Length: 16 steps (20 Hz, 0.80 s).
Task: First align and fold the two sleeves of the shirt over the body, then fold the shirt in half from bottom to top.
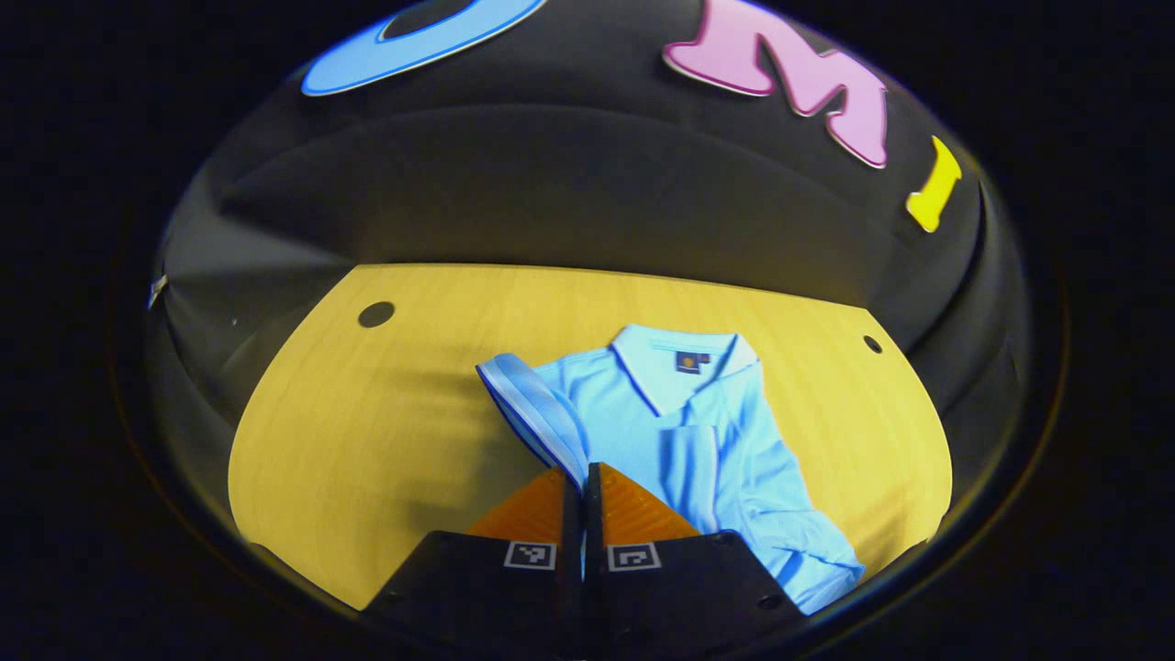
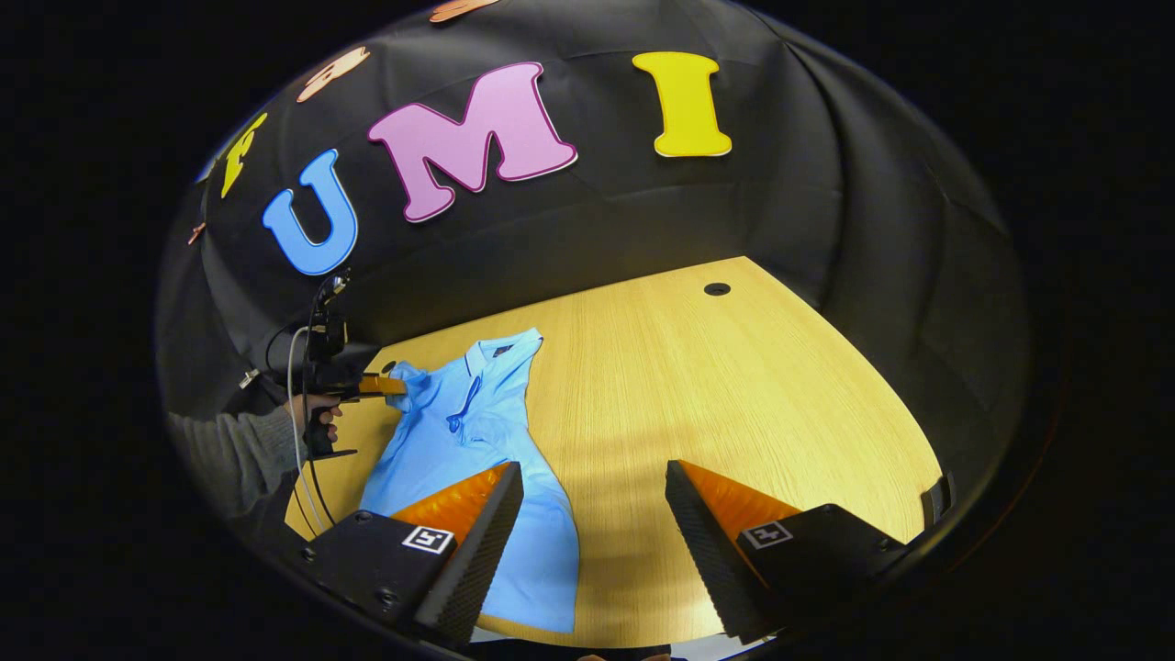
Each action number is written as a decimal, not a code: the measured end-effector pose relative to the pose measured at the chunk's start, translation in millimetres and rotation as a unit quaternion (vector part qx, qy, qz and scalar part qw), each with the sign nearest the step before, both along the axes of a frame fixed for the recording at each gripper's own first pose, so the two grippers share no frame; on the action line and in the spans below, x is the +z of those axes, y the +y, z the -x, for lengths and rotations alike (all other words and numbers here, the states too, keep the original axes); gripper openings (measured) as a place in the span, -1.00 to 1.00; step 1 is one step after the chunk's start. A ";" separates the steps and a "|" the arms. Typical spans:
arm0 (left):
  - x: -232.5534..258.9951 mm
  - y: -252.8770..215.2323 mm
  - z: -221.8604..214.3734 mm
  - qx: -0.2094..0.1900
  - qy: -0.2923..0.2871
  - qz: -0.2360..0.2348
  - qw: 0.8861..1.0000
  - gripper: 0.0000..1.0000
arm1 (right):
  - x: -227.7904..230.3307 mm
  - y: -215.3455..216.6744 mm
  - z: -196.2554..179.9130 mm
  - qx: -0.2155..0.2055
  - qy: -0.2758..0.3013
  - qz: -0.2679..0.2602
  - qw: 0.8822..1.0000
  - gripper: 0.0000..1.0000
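Shirt (image 1: 698, 431) lies on the counter (image 1: 367, 431), collar (image 1: 684, 363) toward the booth wall, light blue, with its hem end toward the person. In the left gripper view the left gripper (image 1: 582, 487) has its fingers pinched together on the striped cuff of a sleeve (image 1: 537, 408), which rises off the cloth in a curl. In the right gripper view that same gripper (image 2: 390, 386) shows farther off, held in a hand (image 2: 317, 418), nipping the cloth at the shirt's shoulder. The right gripper (image 2: 592, 514) hangs over bare counter just beside the shirt's lower edge, fingers spread wide and holding nothing

The step in hand looks like the first sleeve fold. To do it well, carry the cuff across toward the placket (image 1: 688, 459) in a low arc, so the sleeve lays over the body without dragging the whole shirt sideways. Keep the fold line straight along the shoulder seam. The free gripper could press the body near the hem to anchor it. Let go only once the cuff lies flat, edge squared with the side; a twisted cuff will bunch under the later half fold
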State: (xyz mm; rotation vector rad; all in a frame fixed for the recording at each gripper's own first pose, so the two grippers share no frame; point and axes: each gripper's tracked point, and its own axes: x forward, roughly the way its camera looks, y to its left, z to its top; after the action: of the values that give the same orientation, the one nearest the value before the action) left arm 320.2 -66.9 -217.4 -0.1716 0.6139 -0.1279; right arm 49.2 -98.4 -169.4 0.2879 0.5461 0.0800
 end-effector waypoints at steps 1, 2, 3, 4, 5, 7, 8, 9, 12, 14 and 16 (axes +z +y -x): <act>2.0 -13.6 2.9 -0.012 -0.006 -0.001 1.000 -0.87 | -2.1 -1.2 1.9 -0.001 0.003 -0.002 1.000 0.94; 3.5 -25.9 5.7 -0.023 -0.011 -0.008 1.000 -0.87 | -3.5 -2.9 4.4 -0.003 0.005 -0.002 1.000 0.94; 2.2 -38.3 9.2 -0.036 -0.015 -0.019 0.999 -0.87 | -5.2 -3.7 6.4 -0.005 0.006 -0.003 1.000 0.94; 1.1 -49.3 11.8 -0.048 -0.017 -0.030 0.998 -0.88 | -5.9 -5.0 8.3 -0.006 0.008 -0.004 1.000 0.94; -1.1 -61.0 14.5 -0.060 -0.019 -0.042 0.997 -0.88 | -6.7 -6.0 9.8 -0.007 0.009 -0.004 1.000 0.94; -4.3 -81.3 17.5 -0.084 -0.023 -0.067 0.994 -0.88 | -9.4 -8.5 13.1 -0.008 0.012 -0.005 1.000 0.94; -6.5 -91.2 19.9 -0.095 -0.023 -0.078 0.992 -0.88 | -10.3 -9.8 15.0 -0.009 0.013 -0.006 1.000 0.94; -9.9 -99.6 21.4 -0.105 -0.023 -0.089 0.990 -0.78 | -10.7 -11.1 16.5 -0.010 0.014 -0.006 1.000 0.94; -23.8 -119.5 25.4 -0.139 -0.023 -0.139 0.980 -0.88 | -13.0 -16.6 18.5 -0.016 0.017 -0.009 1.000 0.94; -34.9 -128.6 27.2 -0.158 -0.021 -0.170 0.973 -0.88 | -13.8 -20.7 21.0 -0.021 0.018 -0.011 1.000 0.94; -39.3 -134.9 27.8 -0.172 -0.024 -0.198 0.965 -0.88 | -23.4 -20.8 26.0 -0.025 0.019 -0.009 0.999 0.94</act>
State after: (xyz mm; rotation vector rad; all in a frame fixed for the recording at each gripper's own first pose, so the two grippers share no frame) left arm 292.5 -201.9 -256.7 0.3275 0.6054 -0.3393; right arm 23.2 -119.3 -192.7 0.3215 0.5755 0.0312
